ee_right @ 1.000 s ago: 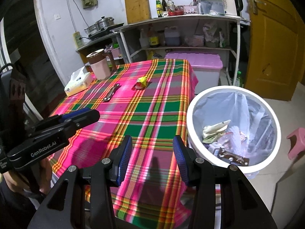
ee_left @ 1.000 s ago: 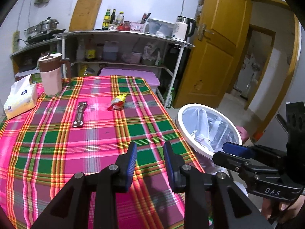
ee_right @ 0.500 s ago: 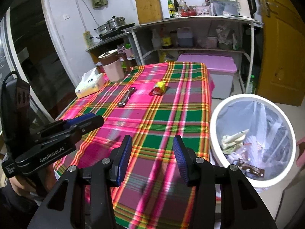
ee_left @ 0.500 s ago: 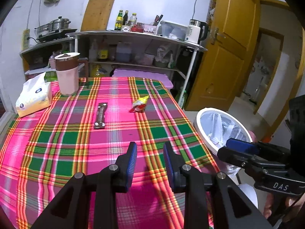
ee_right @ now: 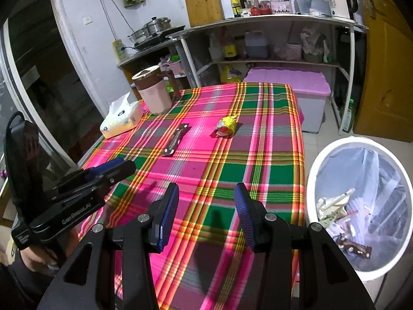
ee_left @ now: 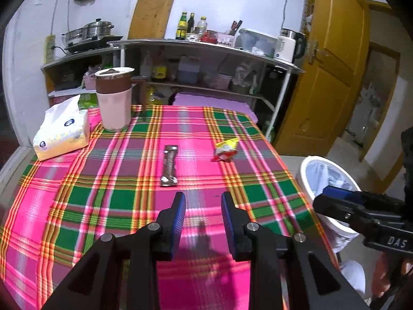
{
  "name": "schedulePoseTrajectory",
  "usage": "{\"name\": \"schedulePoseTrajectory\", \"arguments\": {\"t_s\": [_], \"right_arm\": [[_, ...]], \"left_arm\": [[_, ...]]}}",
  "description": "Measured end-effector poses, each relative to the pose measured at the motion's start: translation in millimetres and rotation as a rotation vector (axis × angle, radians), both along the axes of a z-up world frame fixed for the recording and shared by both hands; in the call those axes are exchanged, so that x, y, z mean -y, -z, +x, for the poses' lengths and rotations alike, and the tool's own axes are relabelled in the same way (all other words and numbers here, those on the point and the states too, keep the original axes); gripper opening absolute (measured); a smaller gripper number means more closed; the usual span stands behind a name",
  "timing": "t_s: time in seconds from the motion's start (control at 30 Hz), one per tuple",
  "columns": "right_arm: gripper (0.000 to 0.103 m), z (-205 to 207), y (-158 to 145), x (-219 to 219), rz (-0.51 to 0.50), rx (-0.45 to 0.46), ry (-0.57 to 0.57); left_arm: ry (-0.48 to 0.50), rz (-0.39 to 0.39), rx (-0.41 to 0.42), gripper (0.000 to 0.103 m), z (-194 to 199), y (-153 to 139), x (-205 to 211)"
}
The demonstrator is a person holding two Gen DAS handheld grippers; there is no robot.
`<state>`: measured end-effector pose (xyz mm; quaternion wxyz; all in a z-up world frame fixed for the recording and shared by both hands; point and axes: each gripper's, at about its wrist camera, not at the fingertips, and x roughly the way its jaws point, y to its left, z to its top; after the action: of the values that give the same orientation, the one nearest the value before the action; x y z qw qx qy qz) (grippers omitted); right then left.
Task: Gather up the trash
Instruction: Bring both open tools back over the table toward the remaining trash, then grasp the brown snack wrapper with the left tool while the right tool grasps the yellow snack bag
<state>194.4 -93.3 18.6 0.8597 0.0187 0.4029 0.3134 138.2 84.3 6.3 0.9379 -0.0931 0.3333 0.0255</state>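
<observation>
You are holding both grippers over the near edge of the bench (ee_left: pixel 77 206), nothing between the fingers of either. The left gripper (ee_left: pixel 203 206) has its fingers released with a moderate gap; the right gripper (ee_right: pixel 206 201) stands wider apart, also released.

Two pieces of trash are lying mid-bench on the plaid cloth. The brown wrapper (ee_left: pixel 169 165) is lying flat, long axis running away from you, directly ahead of the left gripper. The yellow-red packet (ee_left: pixel 225 149) is sitting just to its right, apart from it, crumpled and puffed up.

Handling, as a judgement: both look very light, thin and crinkly, likely slick foil or plastic. The brown wrapper is hugging the cloth, so you are probably needing to pinch across its narrow width near one end, and you are risking catching the soft cloth with it. The packet is standing proud of the cloth; its raised yellow top is offering the easier bite.

The bin (ee_right: pixel 322 160), white-rimmed and lined with a bag, is standing on the floor beside the bench's right edge.

View differences: the right wrist view is looking down into the bin, showing paper scraps and a brown wrapper already inside; the left wrist view is catching only part of the rim behind the right gripper. The left view is showing the brown wrapper nearly end-on and centred.
</observation>
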Motion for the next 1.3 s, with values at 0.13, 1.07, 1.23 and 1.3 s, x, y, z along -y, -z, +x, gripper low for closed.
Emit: {"name": "schedulePoseTrajectory", "arguments": {"t_s": [0.13, 1.07, 1.23, 1.3], "right_arm": [[0.046, 15.5, 3.6, -8.6, -0.002, -0.018, -0.003], [0.055, 135.6, 45.6, -62.2, -0.002, -0.09, 0.029], [0.055, 157.0, 55.8, -71.8, -0.011, -0.105, 0.041], [0.055, 163.9, 60.5, -76.8, -0.015, -0.116, 0.044]], "left_arm": [[-0.016, -0.009, -0.023, 0.028, 13.8, 5.9, -11.3], [-0.045, -0.025, -0.161, 0.029, 120.1, 66.1, -58.6], [-0.034, -0.064, -0.168, 0.029, 123.5, 68.9, -63.4], [-0.034, -0.075, -0.164, 0.028, 123.1, 69.3, -64.9]]}}
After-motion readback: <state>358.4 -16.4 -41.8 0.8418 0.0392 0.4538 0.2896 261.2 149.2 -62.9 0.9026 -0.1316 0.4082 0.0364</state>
